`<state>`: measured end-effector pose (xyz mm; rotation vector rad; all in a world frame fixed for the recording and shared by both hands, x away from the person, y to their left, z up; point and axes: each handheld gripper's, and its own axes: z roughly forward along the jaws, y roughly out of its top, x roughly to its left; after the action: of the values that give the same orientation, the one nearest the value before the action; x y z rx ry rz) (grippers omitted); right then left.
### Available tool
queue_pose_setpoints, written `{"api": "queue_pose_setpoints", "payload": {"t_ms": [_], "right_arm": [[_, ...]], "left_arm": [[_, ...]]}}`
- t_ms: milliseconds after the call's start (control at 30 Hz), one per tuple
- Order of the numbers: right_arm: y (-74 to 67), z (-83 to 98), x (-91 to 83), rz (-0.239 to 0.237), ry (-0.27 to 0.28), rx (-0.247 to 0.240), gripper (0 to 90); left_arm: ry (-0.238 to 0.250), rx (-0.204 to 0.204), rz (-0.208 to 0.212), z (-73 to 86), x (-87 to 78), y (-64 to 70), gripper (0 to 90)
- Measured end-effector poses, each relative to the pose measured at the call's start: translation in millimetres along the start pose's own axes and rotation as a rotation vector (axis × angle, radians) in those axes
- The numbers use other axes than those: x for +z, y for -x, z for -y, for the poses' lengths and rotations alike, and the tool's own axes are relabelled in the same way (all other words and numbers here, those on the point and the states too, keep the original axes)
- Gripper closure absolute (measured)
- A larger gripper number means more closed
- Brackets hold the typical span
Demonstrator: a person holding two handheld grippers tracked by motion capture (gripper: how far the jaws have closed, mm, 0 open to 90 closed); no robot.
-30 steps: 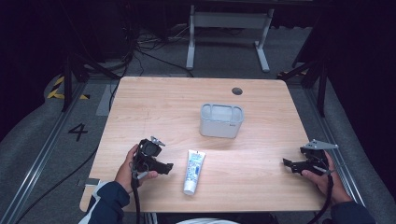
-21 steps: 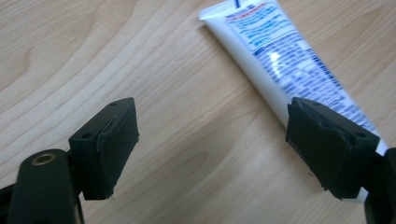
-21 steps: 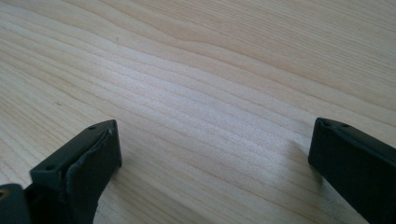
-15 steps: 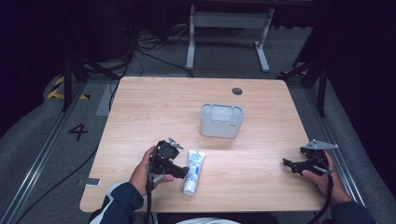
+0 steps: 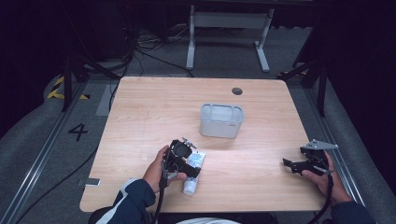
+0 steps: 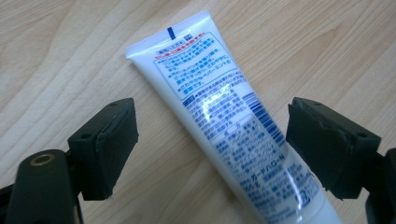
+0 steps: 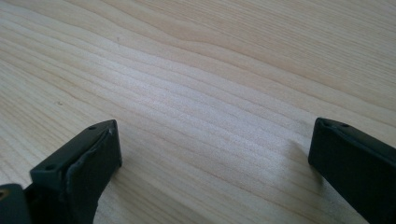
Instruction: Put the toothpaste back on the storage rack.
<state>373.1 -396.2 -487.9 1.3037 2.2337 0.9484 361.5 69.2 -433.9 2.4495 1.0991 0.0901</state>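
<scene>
Approach step, by the look of it, with the grasp itself not yet made. Left gripper [image 6: 210,140] poised above a white tube [image 6: 219,107] of paste or cream (blue and red print on its back, too fine to read), fingers [image 6: 105,147] spread wide, one on each side of the tube, neither pad touching it. Tube flat on the wooden worktop [image 5: 154,112], near the front edge and left of centre, crimped end pointing away toward the middle, cap end toward the person. Lying slantwise across the gap between the fingers rather than square to it. Grey open tub [image 5: 222,120] farther back, well apart from the tube, probably the place meant for it, though only a guess. Right gripper [image 5: 292,164] off at the right side of the worktop, fingers likewise spread, nothing between them but bare wood.

Next move, as judged: lower until the pads bracket the tube's body, turn the wrist a little to square the fingers across its width, then close gently. Soft tube, glossy skin: too hard a squeeze likely to dent it or push paste toward the cap; too light, and likely to slip. Best taken at the fuller middle, not the thin flat crimp.
</scene>
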Motion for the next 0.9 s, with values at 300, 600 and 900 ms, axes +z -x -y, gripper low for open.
{"api": "queue_pose_setpoints", "payload": {"t_ms": [300, 600, 900], "right_arm": [[-0.1, 0.0, 0.0, -0.001, 0.0, 0.0, 2.8], [-0.1, 0.0, -0.1, -0.002, 0.0, -0.001, 2.8], [-0.1, 0.0, -0.1, -0.002, 0.0, -0.001, 2.8]], "left_arm": [[-0.072, -0.07, -0.037, -15.5, 26.9, -1.9, 16.9], [-0.08, 0.005, -0.099, -20.4, 31.8, 3.3, 18.5], [-0.098, 0.075, -0.093, -25.3, 29.6, 7.0, 35.6]]}}
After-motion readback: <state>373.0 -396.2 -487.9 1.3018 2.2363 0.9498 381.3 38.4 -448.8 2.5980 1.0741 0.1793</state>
